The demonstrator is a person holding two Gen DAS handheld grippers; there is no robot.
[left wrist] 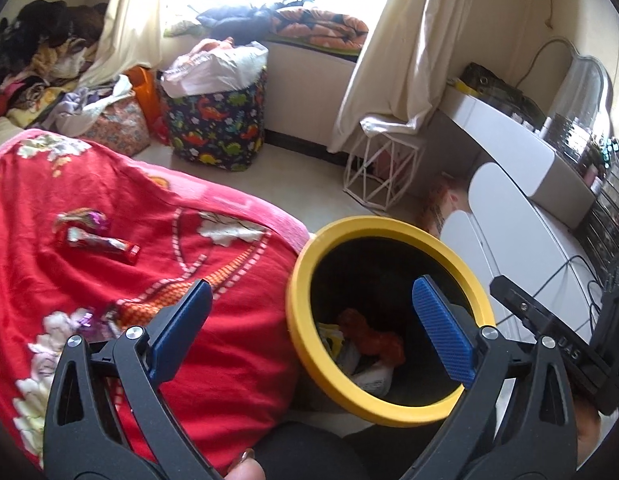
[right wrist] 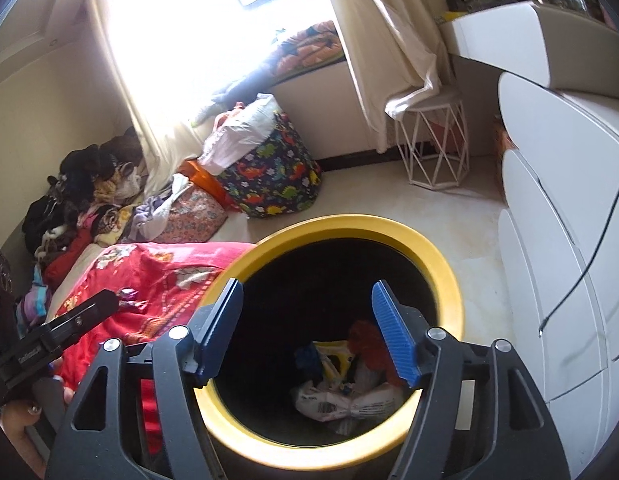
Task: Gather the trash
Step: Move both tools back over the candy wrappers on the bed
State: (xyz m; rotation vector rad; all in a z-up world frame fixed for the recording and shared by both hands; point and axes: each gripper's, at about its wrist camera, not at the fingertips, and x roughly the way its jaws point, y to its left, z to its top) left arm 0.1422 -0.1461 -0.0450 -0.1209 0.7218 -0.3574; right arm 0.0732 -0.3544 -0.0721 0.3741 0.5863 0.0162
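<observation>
A black bin with a yellow rim (left wrist: pixel 389 226) (right wrist: pixel 349 224) stands beside the bed. Inside lie an orange wrapper (left wrist: pixel 369 336) (right wrist: pixel 365 336), crumpled white packets (right wrist: pixel 341 400) and a yellow scrap. My left gripper (left wrist: pixel 312 284) is open wide, straddling the bin's left rim, with nothing between its blue pads. My right gripper (right wrist: pixel 307 285) is open over the bin's mouth, also empty. On the red blanket (left wrist: pixel 229 340) lie a red wrapper (left wrist: pixel 101 242), a purple foil wrapper (left wrist: pixel 95 216) behind it, and another purple foil piece (left wrist: pixel 85 318) near my left finger.
A dinosaur-print basket (left wrist: pixel 217 128) stuffed with bags stands by the window. A white wire stool (left wrist: pixel 383 168) and a white dresser (left wrist: pixel 509 208) with a trailing cable are on the right. Clothes are piled at the far left (left wrist: pixel 37 52). A hand shows at the bottom edge.
</observation>
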